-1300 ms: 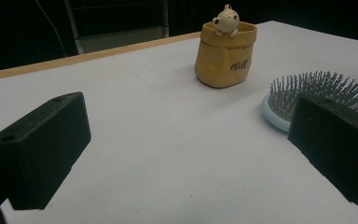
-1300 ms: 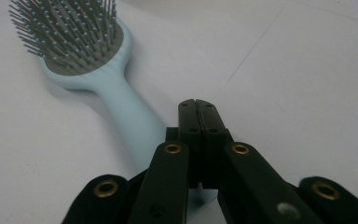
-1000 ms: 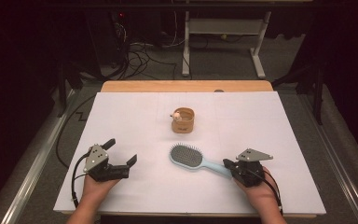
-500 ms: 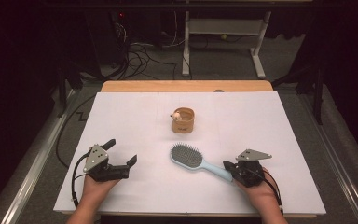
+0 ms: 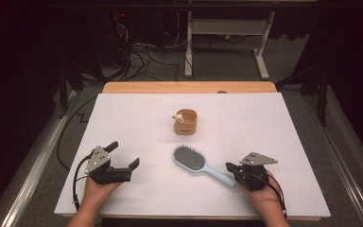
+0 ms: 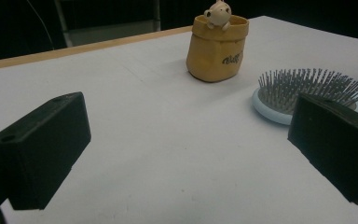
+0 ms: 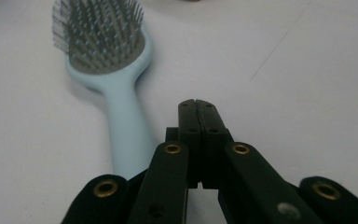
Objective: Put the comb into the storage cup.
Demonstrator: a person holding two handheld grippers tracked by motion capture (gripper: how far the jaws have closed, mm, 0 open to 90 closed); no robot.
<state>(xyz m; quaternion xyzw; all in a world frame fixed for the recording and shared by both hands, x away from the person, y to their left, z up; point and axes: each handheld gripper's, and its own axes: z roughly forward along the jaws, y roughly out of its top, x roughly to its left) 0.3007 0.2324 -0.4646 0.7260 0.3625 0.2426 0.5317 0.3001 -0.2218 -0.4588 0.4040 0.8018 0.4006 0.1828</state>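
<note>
A light blue hairbrush [image 5: 197,164] lies bristles up on the white table sheet [image 5: 137,118], its handle pointing toward my right gripper [image 5: 230,167]. In the right gripper view the brush [image 7: 116,84] runs along the left of my shut jaws, whose tips [image 7: 197,103] press together with nothing between them. A small tan pot [image 5: 185,121] with a little bear figure on its rim stands behind the brush. My left gripper [image 5: 123,154] rests at the front left, wide open and empty. The left gripper view has the pot [image 6: 218,46] and the brush head [image 6: 303,93] ahead to the right.
The wooden table edge [image 5: 189,87] runs along the back. Beyond it stand a white metal frame [image 5: 227,42] and floor cables [image 5: 142,56] in the dark. Metal rails [image 5: 33,170] flank the table on both sides.
</note>
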